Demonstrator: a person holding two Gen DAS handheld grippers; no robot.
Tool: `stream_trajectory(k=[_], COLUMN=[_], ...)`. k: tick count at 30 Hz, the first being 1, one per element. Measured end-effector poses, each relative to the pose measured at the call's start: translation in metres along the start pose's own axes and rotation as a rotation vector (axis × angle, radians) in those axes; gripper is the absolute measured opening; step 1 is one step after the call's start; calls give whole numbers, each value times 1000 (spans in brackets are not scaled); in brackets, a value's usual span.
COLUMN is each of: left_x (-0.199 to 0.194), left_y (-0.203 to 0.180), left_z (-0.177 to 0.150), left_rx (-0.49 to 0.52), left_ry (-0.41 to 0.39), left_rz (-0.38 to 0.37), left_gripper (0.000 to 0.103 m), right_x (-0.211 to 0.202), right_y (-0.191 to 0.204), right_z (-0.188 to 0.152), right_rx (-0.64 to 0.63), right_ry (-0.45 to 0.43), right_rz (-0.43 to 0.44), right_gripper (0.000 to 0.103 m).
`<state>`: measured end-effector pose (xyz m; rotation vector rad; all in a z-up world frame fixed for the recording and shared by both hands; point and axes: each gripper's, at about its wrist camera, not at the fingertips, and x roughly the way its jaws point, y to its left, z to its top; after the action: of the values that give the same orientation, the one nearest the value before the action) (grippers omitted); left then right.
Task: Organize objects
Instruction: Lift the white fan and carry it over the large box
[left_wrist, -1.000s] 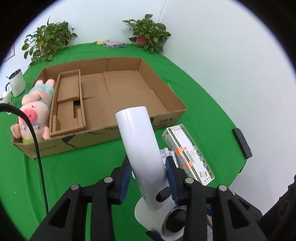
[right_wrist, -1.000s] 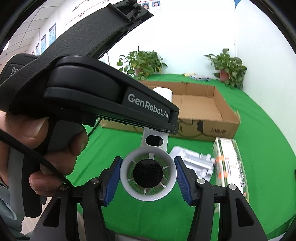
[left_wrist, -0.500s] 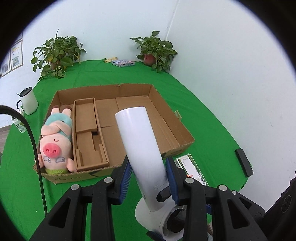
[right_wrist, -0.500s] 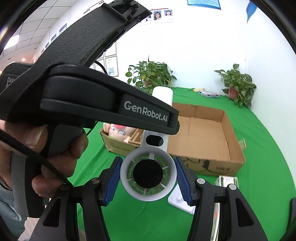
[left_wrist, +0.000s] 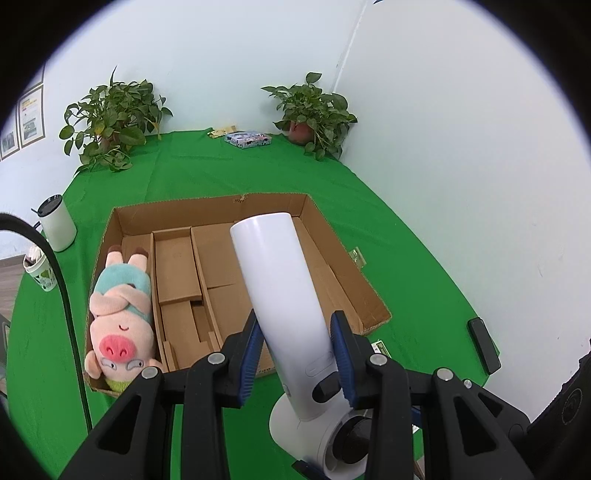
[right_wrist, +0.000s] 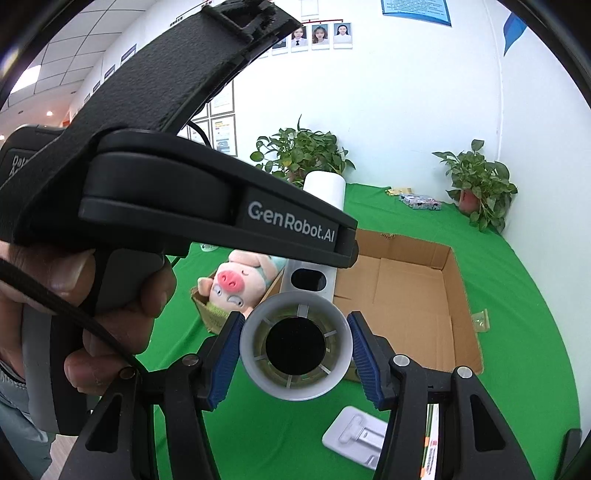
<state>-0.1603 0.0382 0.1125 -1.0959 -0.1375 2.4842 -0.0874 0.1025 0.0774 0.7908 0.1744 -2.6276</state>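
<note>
Both grippers are clamped on the same white hair dryer, held up in the air above the near edge of the box: the left gripper has its ribbed blue pads squeezing the smooth glossy handle, and the right gripper pinches the round barrel, with the dark disc and thin spokes facing the camera. The box is a shallow corrugated cardboard tray with folded dividers, sitting on a green cloth. A fuzzy pink pig in a teal outfit lies in its left compartment.

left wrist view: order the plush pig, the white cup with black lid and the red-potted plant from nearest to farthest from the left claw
1. Plush pig, in the box's left compartment.
2. White cup, left, outside the box.
3. Red-potted plant, far right corner.
</note>
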Motion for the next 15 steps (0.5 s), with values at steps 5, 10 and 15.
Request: stream_trajectory(k=[5,10,15], left_x=[5,13,30], left_y=[2,6,10], left_z=[14,30,42], left_rx=[-2,-5,1], left_ry=[4,4,23], left_rz=[-2,-16,-30], left_gripper=[35,35,35], right_x=[10,18,31], right_y=[-8,-12,-20], right_z=[19,38,48], right_rx=[-13,-24,-14], right_ry=[18,30,41], right_rz=[-5,-20,-34], right_gripper=[54,54,54])
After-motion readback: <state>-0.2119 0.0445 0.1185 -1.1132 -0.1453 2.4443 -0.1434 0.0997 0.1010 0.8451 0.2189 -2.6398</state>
